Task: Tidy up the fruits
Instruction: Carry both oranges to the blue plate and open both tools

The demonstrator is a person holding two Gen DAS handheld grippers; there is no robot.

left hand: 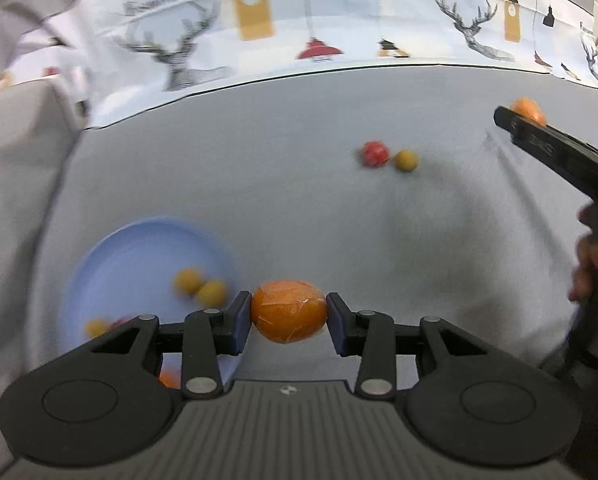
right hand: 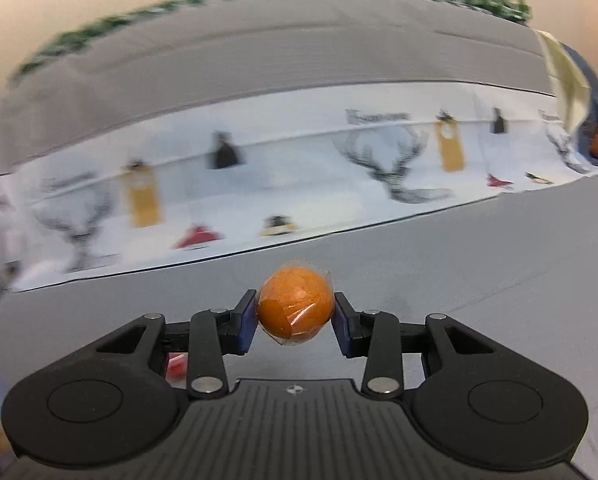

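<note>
Two tools [left hand: 289, 322] [right hand: 295, 316] each pinch a wrapped orange [left hand: 289, 311] [right hand: 295, 305]

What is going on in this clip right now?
A person is sorting fruit with a hand-held gripper in each hand. The left hand-held gripper is shut on a wrapped orange beside the blue plate, which already holds several small yellow fruits. The right hand-held gripper clamps a second wrapped orange above the grey table. A red fruit and a yellow one lie loose on the table.
</note>
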